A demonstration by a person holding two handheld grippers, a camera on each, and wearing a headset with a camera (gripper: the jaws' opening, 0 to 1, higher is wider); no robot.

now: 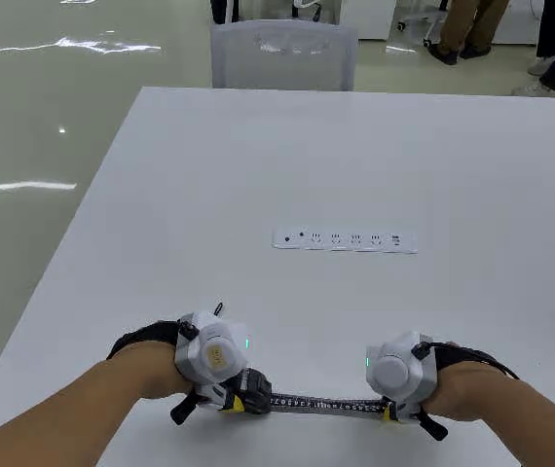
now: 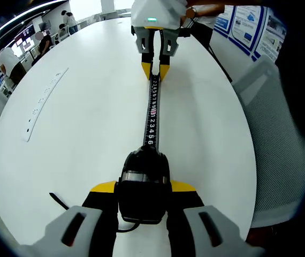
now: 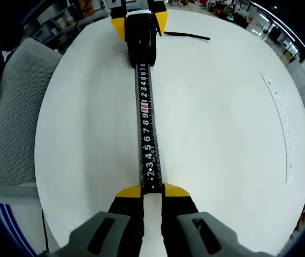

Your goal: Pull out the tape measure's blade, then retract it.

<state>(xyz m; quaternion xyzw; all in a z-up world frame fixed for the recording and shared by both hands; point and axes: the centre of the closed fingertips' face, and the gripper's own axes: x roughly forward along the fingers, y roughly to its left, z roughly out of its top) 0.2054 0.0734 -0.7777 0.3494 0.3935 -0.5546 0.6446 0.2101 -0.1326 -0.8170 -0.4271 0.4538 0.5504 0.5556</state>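
Left claw [image 2: 143,188] around tape measure [image 2: 144,172], right claw [image 3: 152,190] on blade [image 3: 145,118]

The table [image 1: 209,175] has a smooth, matt white top with only a faint sheen. The floor [image 1: 24,117] to the left is pale and highly glossy, mirroring the ceiling lights. The chair [image 1: 282,53] at the table's far edge has a grey mesh cloth back. The power strip [image 1: 345,239] looks like white plastic. The tape measure case [image 2: 144,182] is black plastic with a dull gloss. Its blade [image 3: 145,128] is dark and smooth, with printed white numerals. The left gripper [image 2: 143,187] and right gripper [image 3: 152,191] have pale grey moulded plastic bodies and matt black jaws with yellow tips.
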